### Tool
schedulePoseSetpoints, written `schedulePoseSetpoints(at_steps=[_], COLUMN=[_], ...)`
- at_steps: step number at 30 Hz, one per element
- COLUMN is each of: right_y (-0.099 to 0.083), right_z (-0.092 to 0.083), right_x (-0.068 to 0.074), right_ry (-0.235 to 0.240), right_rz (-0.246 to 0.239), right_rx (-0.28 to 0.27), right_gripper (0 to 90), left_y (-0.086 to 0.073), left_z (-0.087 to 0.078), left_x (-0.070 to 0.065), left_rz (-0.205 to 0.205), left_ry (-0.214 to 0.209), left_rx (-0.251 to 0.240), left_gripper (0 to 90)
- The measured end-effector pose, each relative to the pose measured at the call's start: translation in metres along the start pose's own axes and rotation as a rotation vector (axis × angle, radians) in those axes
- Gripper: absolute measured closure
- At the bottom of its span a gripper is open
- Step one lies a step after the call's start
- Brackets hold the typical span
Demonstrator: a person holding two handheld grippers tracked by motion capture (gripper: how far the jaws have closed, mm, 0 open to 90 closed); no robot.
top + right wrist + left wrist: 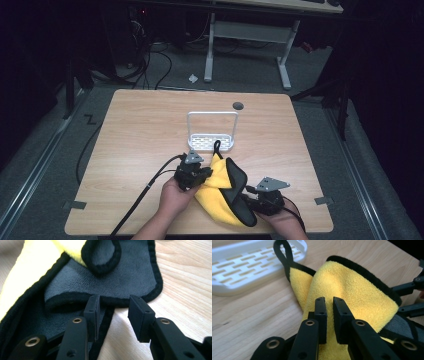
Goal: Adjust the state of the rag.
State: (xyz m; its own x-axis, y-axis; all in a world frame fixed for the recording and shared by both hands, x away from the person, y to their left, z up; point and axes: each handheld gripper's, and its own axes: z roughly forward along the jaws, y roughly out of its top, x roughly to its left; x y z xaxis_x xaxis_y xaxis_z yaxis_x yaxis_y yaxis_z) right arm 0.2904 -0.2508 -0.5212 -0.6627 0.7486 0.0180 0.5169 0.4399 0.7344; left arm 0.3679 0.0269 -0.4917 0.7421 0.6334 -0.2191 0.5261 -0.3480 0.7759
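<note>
A yellow cloth (pixel 216 194) with a grey back and black edging lies bunched near the table's front edge, its black loop (pixel 217 146) pointing at the rack. At the cloth's left side is my left gripper (pixel 204 175). In the left gripper view its jaws (pixel 329 301) stand almost together, with a sliver of the yellow cloth (pixel 352 282) pinched between the pads. My right gripper (pixel 248 197) is at the cloth's right side. In the right gripper view it (pixel 113 305) is open, and the black hem of the grey cloth side (pixel 120 277) lies just beyond its tips, untouched.
A white slotted rack (pixel 212 114) with a tall handle stands at the table's middle, just beyond the cloth, and also appears in the left gripper view (pixel 242 265). A dark round grommet (pixel 238 105) sits behind it. Bare wood (pixel 140 130) lies to the left and right.
</note>
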Motion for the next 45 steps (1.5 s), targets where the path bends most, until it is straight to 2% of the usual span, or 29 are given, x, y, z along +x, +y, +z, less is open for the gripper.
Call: schedulePoseSetpoints(at_steps=[3, 10, 14, 17, 20, 25, 27, 29, 30, 32, 33, 35, 38, 39, 41, 45], right_y=[-0.001, 0.004, 0.007, 0.009, 0.009, 0.008, 0.006, 0.006, 0.003, 0.002, 0.0, -0.002, -0.005, -0.007, -0.009, -0.012], right_z=[0.002, 0.017, 0.021, 0.022, 0.021, 0.02, 0.017, 0.015, 0.013, 0.011, 0.008, 0.005, 0.001, -0.002, -0.003, -0.008], right_x=[0.0, 0.006, 0.008, 0.012, 0.016, 0.018, 0.014, 0.011, 0.004, 0.001, -0.006, -0.012, -0.018, -0.024, -0.027, -0.033], right_ry=[0.017, 0.03, 0.043, 0.033, 0.026, -0.002, -0.04, -0.046, -0.068, -0.081, -0.111, -0.143, -0.164, -0.183, -0.192, -0.205], right_rz=[0.011, -0.007, -0.006, -0.031, -0.074, -0.103, -0.094, -0.084, -0.064, -0.054, -0.033, -0.023, -0.005, 0.016, 0.02, 0.042], right_rx=[0.009, 0.029, 0.024, 0.034, 0.041, 0.047, 0.047, 0.051, 0.048, 0.053, 0.05, 0.052, 0.057, 0.059, 0.057, 0.058], right_gripper=[63.6, 61.1, 61.8, 74.4, 83.1, 84.3, 84.3, 84.3, 84.3, 84.3, 84.3, 84.3, 84.3, 84.2, 84.2, 83.8], left_y=[-0.002, -0.01, -0.014, -0.017, -0.02, -0.029, -0.038, -0.042, -0.045, -0.054, -0.058, -0.069, -0.087, -0.092, -0.099, -0.101], left_z=[-0.01, -0.032, -0.038, -0.041, -0.046, -0.057, -0.067, -0.071, -0.075, -0.082, -0.085, -0.087, -0.086, -0.083, -0.079, -0.077], left_x=[0.003, 0.009, 0.011, 0.013, 0.017, 0.018, 0.019, 0.02, 0.02, 0.021, 0.02, 0.019, 0.019, 0.02, 0.019, 0.018], left_rz=[-0.006, -0.01, -0.015, -0.019, -0.025, -0.022, -0.022, -0.022, -0.026, -0.029, -0.029, -0.026, -0.04, -0.042, -0.045, -0.06], left_ry=[-0.002, 0.001, 0.003, 0.008, 0.012, 0.026, 0.037, 0.042, 0.044, 0.049, 0.047, 0.045, 0.025, 0.018, 0.005, -0.018], left_rx=[-0.035, -0.092, -0.096, -0.107, -0.116, -0.124, -0.126, -0.126, -0.126, -0.123, -0.117, -0.102, -0.06, -0.041, -0.004, 0.001], left_gripper=[82.5, 82.8, 82.7, 82.8, 82.8, 82.9, 82.9, 83.0, 83.0, 83.0, 82.9, 82.9, 82.8, 83.1, 82.9, 79.5])
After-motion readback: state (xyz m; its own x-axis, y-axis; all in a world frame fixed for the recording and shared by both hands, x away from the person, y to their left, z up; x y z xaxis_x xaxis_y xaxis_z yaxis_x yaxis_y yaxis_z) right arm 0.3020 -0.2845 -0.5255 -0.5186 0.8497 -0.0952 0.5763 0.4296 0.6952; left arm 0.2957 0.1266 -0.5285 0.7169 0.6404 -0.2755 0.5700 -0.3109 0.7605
